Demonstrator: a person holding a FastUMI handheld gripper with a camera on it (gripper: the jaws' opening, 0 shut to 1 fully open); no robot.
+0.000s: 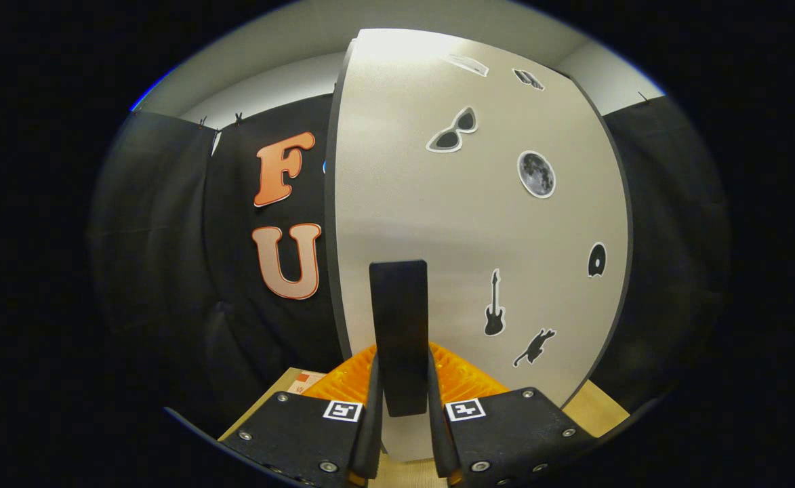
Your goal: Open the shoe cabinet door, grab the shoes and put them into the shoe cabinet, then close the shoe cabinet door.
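Between my gripper's (402,407) fingers sits the shoe cabinet door's (478,224) dark upright handle (399,325), both fingers pinching it, so I'd judge a steady pull along the hinge arc, without twisting, serves best.

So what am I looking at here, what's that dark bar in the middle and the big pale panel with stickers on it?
This picture comes from a fisheye camera riding on a hand-held claw, looking forward along its two fingers. There is no robot arm; a person carries it. The pale panel is the shoe cabinet door, decorated with stickers such as sunglasses, a moon, a guitar and a cat. The dark upright bar is the door's handle. The fingers sit on either side of it and appear closed on it. The cabinet stands on a wooden surface.
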